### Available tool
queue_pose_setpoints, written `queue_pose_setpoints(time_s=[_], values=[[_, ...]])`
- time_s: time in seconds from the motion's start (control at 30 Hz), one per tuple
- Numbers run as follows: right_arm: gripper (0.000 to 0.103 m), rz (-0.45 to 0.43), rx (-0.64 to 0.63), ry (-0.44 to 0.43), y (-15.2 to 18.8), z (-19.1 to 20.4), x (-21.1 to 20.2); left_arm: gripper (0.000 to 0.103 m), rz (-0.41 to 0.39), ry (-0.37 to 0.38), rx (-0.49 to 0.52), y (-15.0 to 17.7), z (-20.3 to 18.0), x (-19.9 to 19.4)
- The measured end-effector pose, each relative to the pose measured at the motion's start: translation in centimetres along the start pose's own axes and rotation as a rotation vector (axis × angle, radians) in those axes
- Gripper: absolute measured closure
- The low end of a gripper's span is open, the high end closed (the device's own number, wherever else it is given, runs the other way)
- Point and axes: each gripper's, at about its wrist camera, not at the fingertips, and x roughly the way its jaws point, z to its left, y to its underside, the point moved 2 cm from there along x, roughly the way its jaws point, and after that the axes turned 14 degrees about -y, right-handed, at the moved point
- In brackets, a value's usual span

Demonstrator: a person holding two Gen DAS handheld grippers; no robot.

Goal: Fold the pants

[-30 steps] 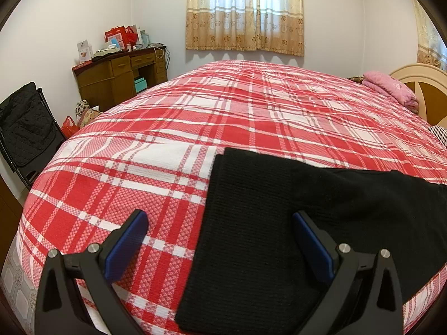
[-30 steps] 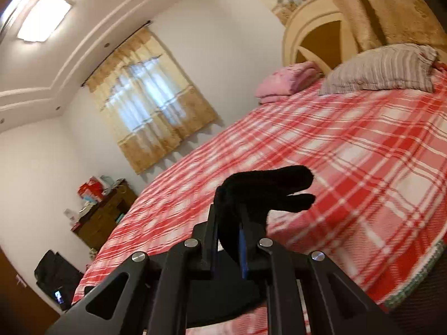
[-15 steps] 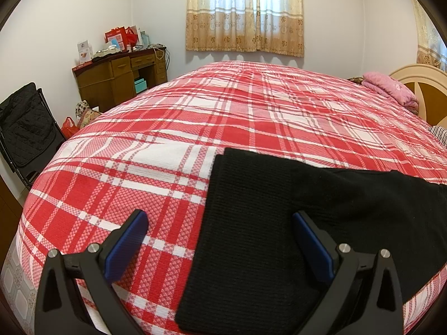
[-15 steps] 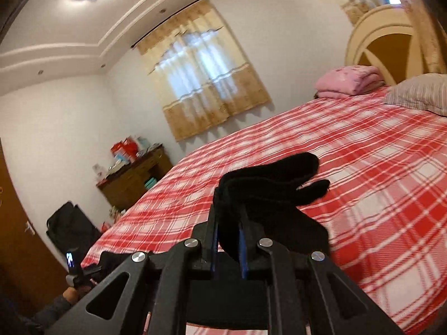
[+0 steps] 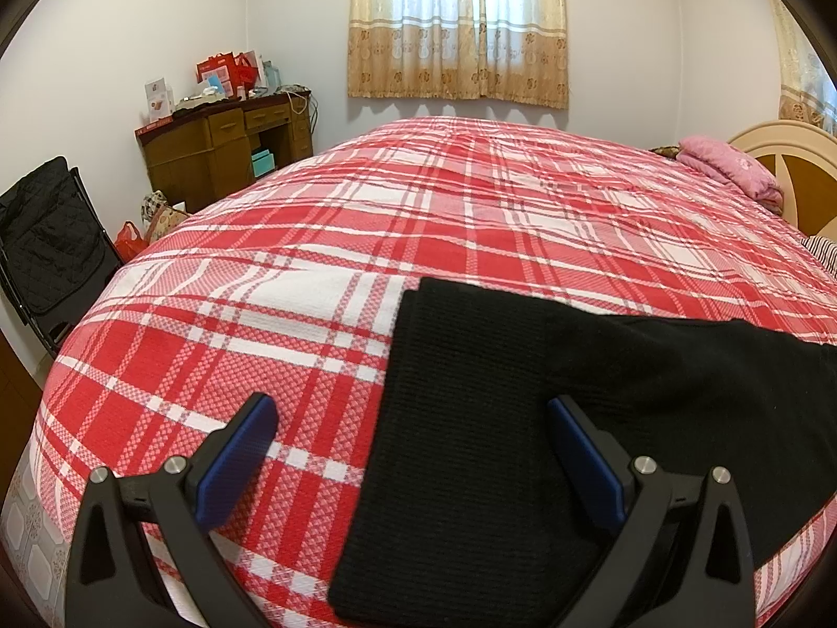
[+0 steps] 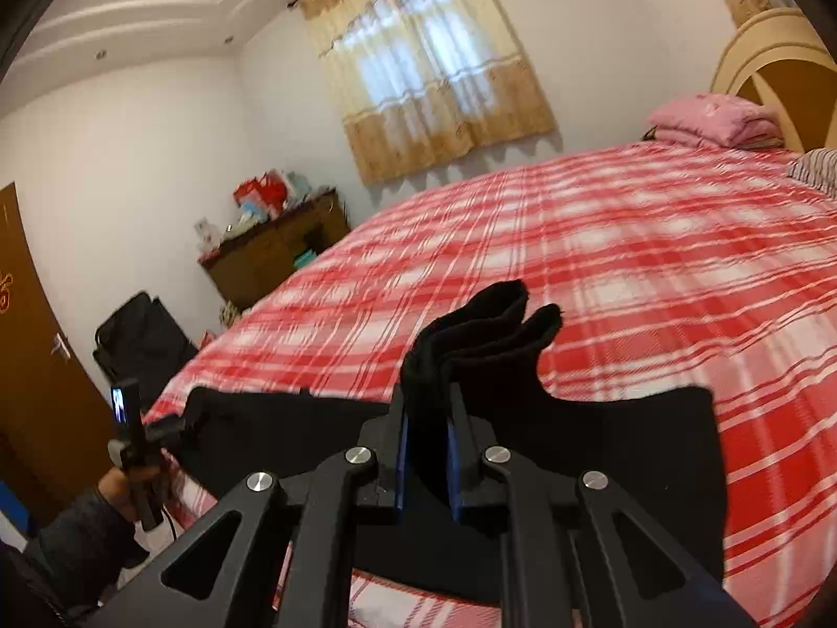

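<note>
Black knit pants [image 5: 497,418] lie flat on the red plaid bedspread [image 5: 314,272] near the bed's front edge, their left end squared off. My left gripper [image 5: 413,424] stands open just above that end, its blue pads [image 5: 238,450] apart, the right one over the cloth. In the right wrist view my right gripper [image 6: 428,413] is shut on a bunched end of the pants [image 6: 486,324], which sticks up beyond the pads, while the rest of the pants [image 6: 601,450] spreads below. The left gripper [image 6: 167,426] also shows there at the far left, held by a hand.
A wooden desk [image 5: 225,152] with clutter stands at the back left, a black folding chair [image 5: 47,240] beside it. Pink folded bedding [image 5: 727,167] and a striped pillow [image 6: 816,170] lie by the headboard [image 5: 784,157]. A brown door [image 6: 31,340] is at left.
My right gripper has swung left and rolled level, carrying the pants end toward the left gripper, which has come into its view. The left gripper and the cloth under it have not moved.
</note>
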Motion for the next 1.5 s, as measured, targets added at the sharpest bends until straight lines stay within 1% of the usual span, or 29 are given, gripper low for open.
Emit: queue_pose_setpoints(time_s=[0.2, 0.27, 0.37, 0.43, 0.5, 0.57, 0.6, 0.63, 0.67, 0.7, 0.73, 0.77, 0.83, 0.9, 0.93, 0.97, 1.0, 1.1, 1.13, 1.23, 1.3, 1.37, 1.47, 1.5], values=[[0.091, 0.07, -0.038, 0.011, 1.7, 0.5, 2.7, 0.0, -0.002, 0.001, -0.002, 0.1, 0.0, -0.1], [0.091, 0.093, -0.046, 0.009, 2.3, 0.6, 3.6, 0.0, -0.008, 0.004, -0.016, -0.1, 0.1, -0.2], [0.091, 0.151, -0.079, 0.021, 3.4, 0.7, 5.1, 0.0, -0.016, -0.001, -0.056, -0.8, 0.7, -0.6], [0.09, 0.206, -0.078, 0.02, 4.1, 0.4, 6.3, 0.0, -0.04, 0.003, -0.089, -1.5, 1.0, -1.4], [0.089, 0.254, -0.055, 0.019, 4.8, -0.2, 7.1, 0.0, -0.086, -0.003, -0.083, -2.3, 0.4, -2.8], [0.079, 0.301, -0.029, 0.001, 5.3, -0.4, 7.6, 0.0, -0.129, 0.017, -0.056, -3.1, -0.9, -4.5], [0.069, 0.32, -0.03, -0.011, 5.3, -0.2, 7.4, 0.0, -0.133, 0.043, -0.043, -3.5, -1.7, -5.2], [0.061, 0.322, -0.043, -0.01, 5.3, 0.0, 7.1, 0.0, -0.126, 0.086, -0.027, -4.0, -3.2, -5.9], [0.059, 0.32, -0.059, -0.012, 5.1, 0.3, 6.6, 0.0, -0.112, 0.132, -0.016, -4.2, -4.4, -6.5], [0.059, 0.311, -0.084, -0.021, 4.8, 0.7, 5.6, 0.0, -0.101, 0.176, -0.006, -4.2, -5.5, -7.0], [0.059, 0.299, -0.096, -0.02, 4.5, 0.9, 4.9, 0.0, -0.077, 0.262, 0.012, -4.4, -7.6, -7.6], [0.059, 0.276, -0.105, -0.008, 4.0, 0.8, 3.8, 0.0, -0.064, 0.304, 0.021, -4.4, -8.7, -8.0], [0.058, 0.223, -0.105, 0.023, 3.0, 0.2, 1.9, 0.0, -0.03, 0.419, 0.055, -4.6, -12.8, -8.8], [0.058, 0.129, -0.077, 0.068, 1.8, -1.6, -1.0, 0.0, 0.018, 0.522, 0.079, -4.8, -16.7, -9.0], [0.057, 0.078, -0.048, 0.088, 1.3, -2.6, -2.3, 0.001, 0.063, 0.574, 0.091, -4.9, -19.2, -8.7], [0.056, 0.01, 0.012, 0.115, 0.8, -4.4, -4.2, 0.007, 0.107, 0.623, 0.108, -4.9, -21.8, -8.4], [0.054, -0.032, 0.065, 0.135, 0.5, -5.8, -5.5, 0.016, 0.137, 0.656, 0.132, -4.8, -23.9, -8.1], [0.051, -0.146, 0.229, 0.202, 0.5, -10.0, -8.7, 0.028, 0.19, 0.704, 0.214, -4.5, -29.6, -7.4], [0.051, -0.171, 0.266, 0.225, 0.7, -11.3, -9.4, 0.031, 0.202, 0.706, 0.227, -4.3, -30.5, -7.4], [0.051, -0.19, 0.314, 0.266, 1.6, -13.3, -10.0, 0.037, 0.283, 0.717, 0.24, -3.9, -34.3, -5.6], [0.051, -0.19, 0.323, 0.269, 2.1, -13.6, -9.6, 0.037, 0.29, 0.701, 0.238, -3.8, -35.3, -5.3], [0.051, -0.187, 0.337, 0.255, 2.2, -13.6, -9.4, 0.037, 0.265, 0.68, 0.256, -3.8, -36.2, -5.5], [0.051, -0.196, 0.31, 0.256, 2.2, -13.0, -9.4, 0.039, 0.255, 0.659, 0.264, -4.2, -37.3, -5.2], [0.051, -0.196, 0.302, 0.257, 2.2, -12.8, -9.5, 0.05, 0.253, 0.658, 0.265, -3.7, -37.1, -5.5]])
